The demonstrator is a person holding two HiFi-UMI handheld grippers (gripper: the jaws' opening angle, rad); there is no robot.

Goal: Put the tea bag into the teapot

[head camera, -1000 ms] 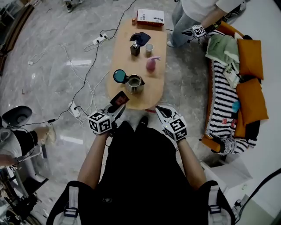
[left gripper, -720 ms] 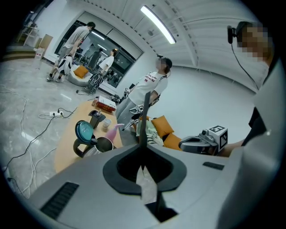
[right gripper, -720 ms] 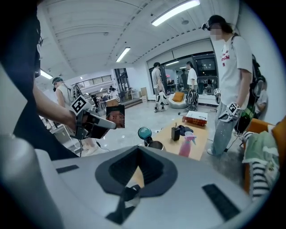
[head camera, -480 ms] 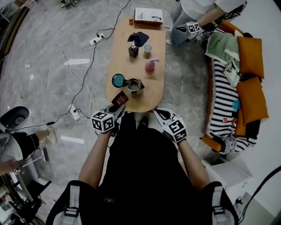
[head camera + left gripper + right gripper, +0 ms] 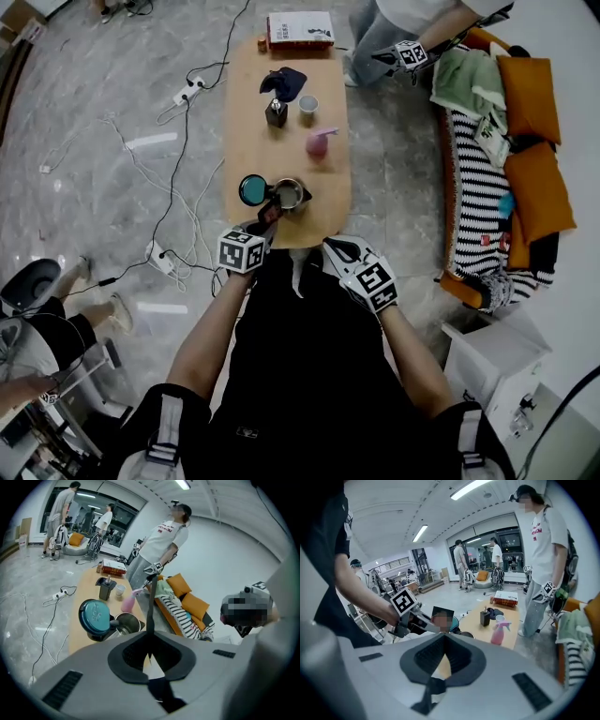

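In the head view, I am holding both forearms out toward the wooden table's near end. The left gripper is angling down and clamping the tea bag, which is pointing at the open teapot just beside its rim. In the left gripper view, the tea bag is standing edge-on, its long axis running along the jaws. In the right gripper view, the right gripper is pinching closed on nothing.
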